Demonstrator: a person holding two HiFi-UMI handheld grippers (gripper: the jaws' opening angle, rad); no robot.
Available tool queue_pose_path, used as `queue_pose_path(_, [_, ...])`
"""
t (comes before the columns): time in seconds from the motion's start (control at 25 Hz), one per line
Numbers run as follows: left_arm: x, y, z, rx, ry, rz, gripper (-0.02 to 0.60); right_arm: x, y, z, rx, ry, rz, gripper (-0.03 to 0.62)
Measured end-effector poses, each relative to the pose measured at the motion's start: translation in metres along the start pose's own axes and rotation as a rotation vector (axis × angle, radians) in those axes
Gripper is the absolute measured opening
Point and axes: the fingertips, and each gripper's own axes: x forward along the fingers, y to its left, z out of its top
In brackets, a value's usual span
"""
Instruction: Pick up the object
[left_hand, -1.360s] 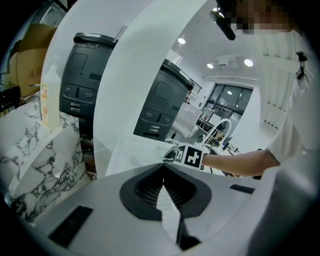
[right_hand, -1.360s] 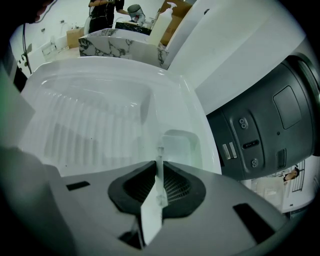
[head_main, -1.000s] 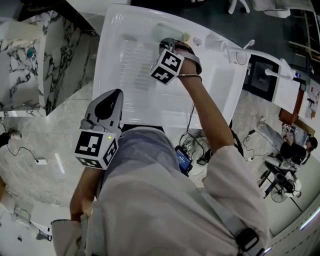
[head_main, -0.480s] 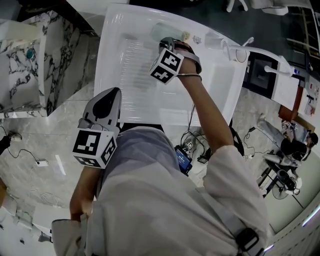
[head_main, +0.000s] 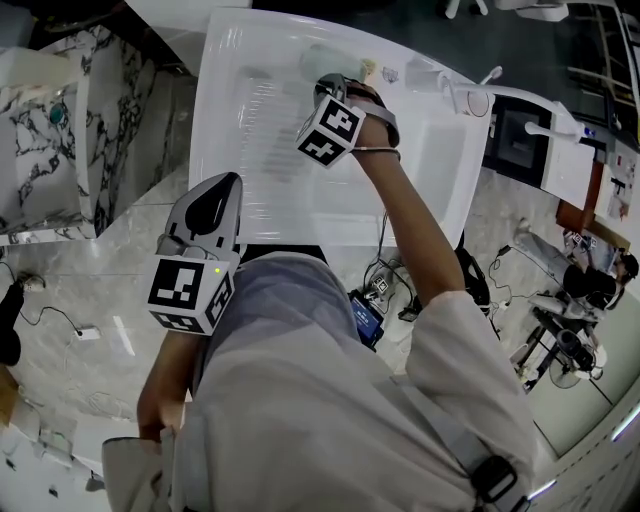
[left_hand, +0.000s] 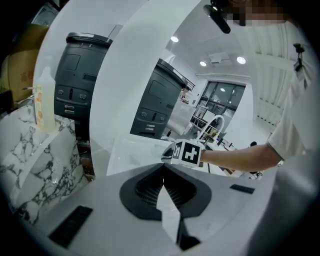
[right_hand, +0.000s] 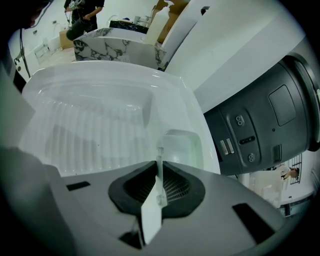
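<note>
A pale green translucent container (head_main: 322, 62) (right_hand: 180, 145) sits at the far end of a white ribbed tray (head_main: 255, 130) (right_hand: 85, 130). My right gripper (head_main: 333, 88) (right_hand: 159, 167) reaches down to it. Its jaws are closed on a thin clear plastic edge (right_hand: 160, 155) that stands up between them and seems to belong to the container. My left gripper (head_main: 230, 185) (left_hand: 163, 167) hangs back near the person's body, off the tray's near edge, with its jaws shut and nothing between them. The right gripper's marker cube (left_hand: 189, 152) shows beyond them.
A dark grey machine (right_hand: 260, 125) (left_hand: 75, 80) stands just past the tray's far side. A marble-patterned counter (head_main: 45, 120) with a bottle (left_hand: 44, 100) is at the left. White fittings (head_main: 470, 98) and a second station lie to the right. Cables (head_main: 385, 290) trail on the floor.
</note>
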Motion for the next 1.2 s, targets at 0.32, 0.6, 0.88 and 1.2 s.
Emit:
queue_pose_path(0.32, [-0.002, -0.006, -0.007, -0.008, 0.017, -0.041, 0.006, -0.01, 0.003, -0.003, 0.056, 0.006, 0.012, 0.041])
queue_pose_path(0.6, [-0.008, 0.004, -0.002, -0.003, 0.006, -0.04, 0.006, -0.017, 0.009, -0.006, 0.097, 0.013, 0.016, 0.041])
queue_pose_path(0.88, [-0.015, 0.014, 0.003, 0.009, -0.008, -0.029, 0.006, -0.028, 0.022, -0.007, 0.114, 0.007, 0.02, 0.041])
queue_pose_path(1.2, [-0.02, 0.005, -0.003, 0.014, -0.011, -0.054, 0.006, -0.041, 0.03, -0.01, 0.133, 0.006, 0.012, 0.041])
